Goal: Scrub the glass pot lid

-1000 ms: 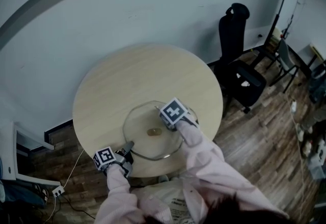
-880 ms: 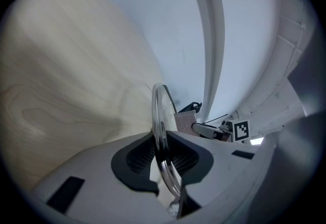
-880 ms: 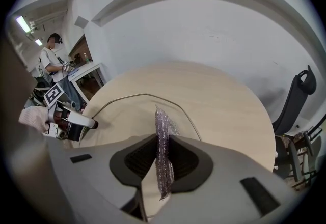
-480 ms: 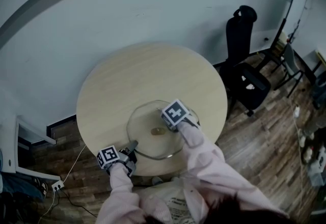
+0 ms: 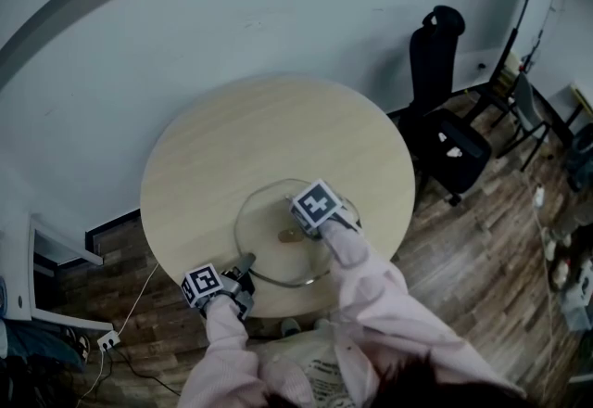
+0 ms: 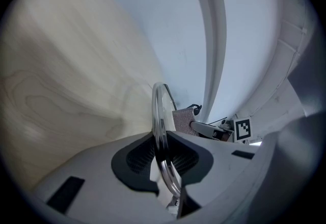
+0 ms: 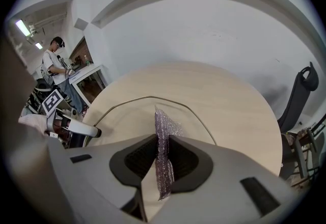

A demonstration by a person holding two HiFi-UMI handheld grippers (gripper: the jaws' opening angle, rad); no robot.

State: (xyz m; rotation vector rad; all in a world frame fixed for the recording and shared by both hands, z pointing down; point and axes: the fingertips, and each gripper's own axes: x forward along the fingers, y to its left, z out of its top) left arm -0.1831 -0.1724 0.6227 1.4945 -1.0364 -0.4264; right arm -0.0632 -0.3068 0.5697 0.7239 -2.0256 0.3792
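Both clamped: left tool [image 6: 162, 152] on the flat-lying lid [image 5: 271, 258], right tool [image 7: 163, 159] on a scourer [image 7: 164, 125].

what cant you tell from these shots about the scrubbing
- Head view: the marker cube covers the scrub pad, so pad-to-glass contact is unclear.
- Left gripper view: the glass lid shows edge-on in the left gripper; its knob is out of sight.
- Right gripper view: the right gripper's body hides the lid's near part.
- All views: dirt on the glass is too faint.
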